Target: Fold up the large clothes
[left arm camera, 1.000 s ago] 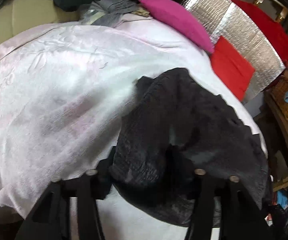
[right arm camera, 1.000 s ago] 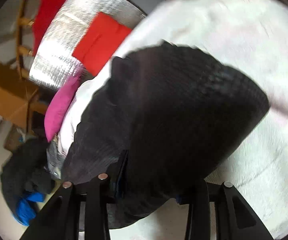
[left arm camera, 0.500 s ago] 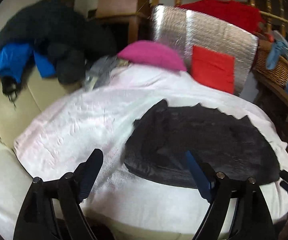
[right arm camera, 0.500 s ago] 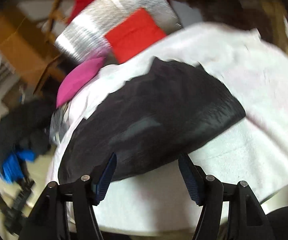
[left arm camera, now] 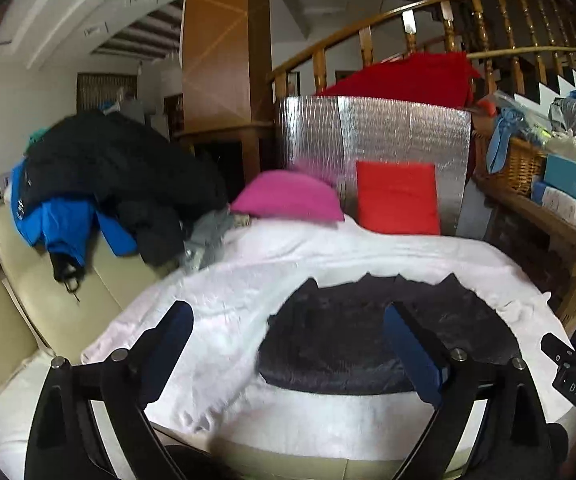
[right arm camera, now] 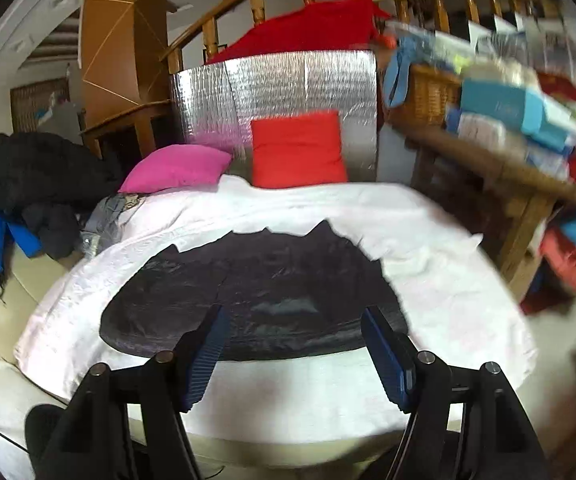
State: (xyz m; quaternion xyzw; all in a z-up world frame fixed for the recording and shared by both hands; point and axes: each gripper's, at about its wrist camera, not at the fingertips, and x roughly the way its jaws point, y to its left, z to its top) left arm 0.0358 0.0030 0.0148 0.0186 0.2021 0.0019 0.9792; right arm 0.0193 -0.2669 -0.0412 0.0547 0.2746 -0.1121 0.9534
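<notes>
**Both grippers clear of garment, jaws opening**

Left gripper and right gripper: jaws wide and opening, nothing between the pads. The dark garment lies folded flat on the white blanket, below both grippers, near the pink cushion and red cushion.

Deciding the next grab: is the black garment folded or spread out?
Folded: the black garment lies flat on the white blanket as a compact layered shape with a straight near edge; neither gripper touches it.
</notes>
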